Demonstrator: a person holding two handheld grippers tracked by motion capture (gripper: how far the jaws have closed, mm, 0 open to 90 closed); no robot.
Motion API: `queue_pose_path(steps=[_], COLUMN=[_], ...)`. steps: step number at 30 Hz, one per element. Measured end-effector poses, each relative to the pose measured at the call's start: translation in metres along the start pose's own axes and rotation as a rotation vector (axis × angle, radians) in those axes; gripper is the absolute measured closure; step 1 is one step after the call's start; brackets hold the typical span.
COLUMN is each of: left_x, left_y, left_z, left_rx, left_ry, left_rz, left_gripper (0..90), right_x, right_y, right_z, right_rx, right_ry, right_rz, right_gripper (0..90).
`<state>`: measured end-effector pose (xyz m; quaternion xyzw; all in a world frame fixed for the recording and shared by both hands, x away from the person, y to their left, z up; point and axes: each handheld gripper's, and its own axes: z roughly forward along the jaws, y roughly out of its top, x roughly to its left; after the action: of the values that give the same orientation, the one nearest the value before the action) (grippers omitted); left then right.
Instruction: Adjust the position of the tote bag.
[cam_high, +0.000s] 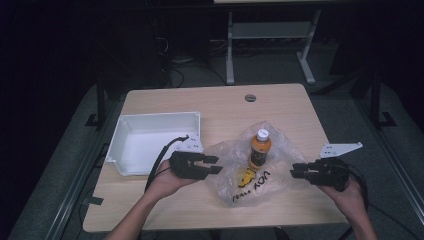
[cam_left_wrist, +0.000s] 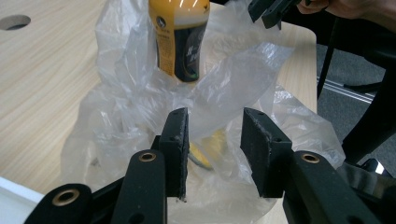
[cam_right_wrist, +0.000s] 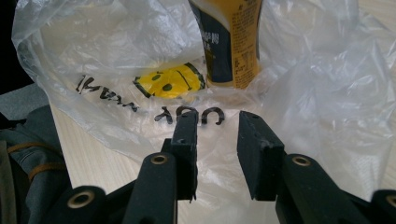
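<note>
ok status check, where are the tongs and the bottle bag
Left tongs and right tongs open, either side of the plastic bag. Bottle upright on the bag. White bin left, nothing blocking.

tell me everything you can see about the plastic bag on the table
The plastic bag is thin, clear and crumpled, lying spread on the wooden table right of the white bin. It carries a yellow smiley face and black lettering. An orange bottle with a white cap stands upright in the middle of it, the film bunched up around its base. Both grippers sit beside it with nothing pinched between their pads.
</note>
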<state>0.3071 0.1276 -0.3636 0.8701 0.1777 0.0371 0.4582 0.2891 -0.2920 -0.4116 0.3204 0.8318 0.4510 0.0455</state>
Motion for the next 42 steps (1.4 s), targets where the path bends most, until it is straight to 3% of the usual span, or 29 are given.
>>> queue_pose_path(steps=[9, 17, 29, 42], left_x=[0.003, 0.011, 0.03, 0.038], left_y=[0.019, 0.041, 0.069, 0.093], left_z=[-0.009, -0.007, 0.016, 0.05], left_rx=[-0.007, 0.007, 0.061, 0.104], left_ry=[-0.001, -0.002, -0.018, -0.055], left_rz=[0.014, 0.032, 0.042, 0.104], left_gripper=[60.8, 59.8, 55.6, 51.7], right_x=[0.002, 0.001, -0.006, -0.011], right_y=[0.002, 0.003, 0.002, -0.001], right_z=[-0.007, -0.012, -0.017, -0.022], right_rx=[-0.02, -0.025, -0.029, -0.04], right_ry=[-0.016, -0.04, -0.066, -0.079], right_rz=[-0.009, -0.009, 0.016, 0.035], right_gripper=[64.0, 57.9, 46.7, 39.3])
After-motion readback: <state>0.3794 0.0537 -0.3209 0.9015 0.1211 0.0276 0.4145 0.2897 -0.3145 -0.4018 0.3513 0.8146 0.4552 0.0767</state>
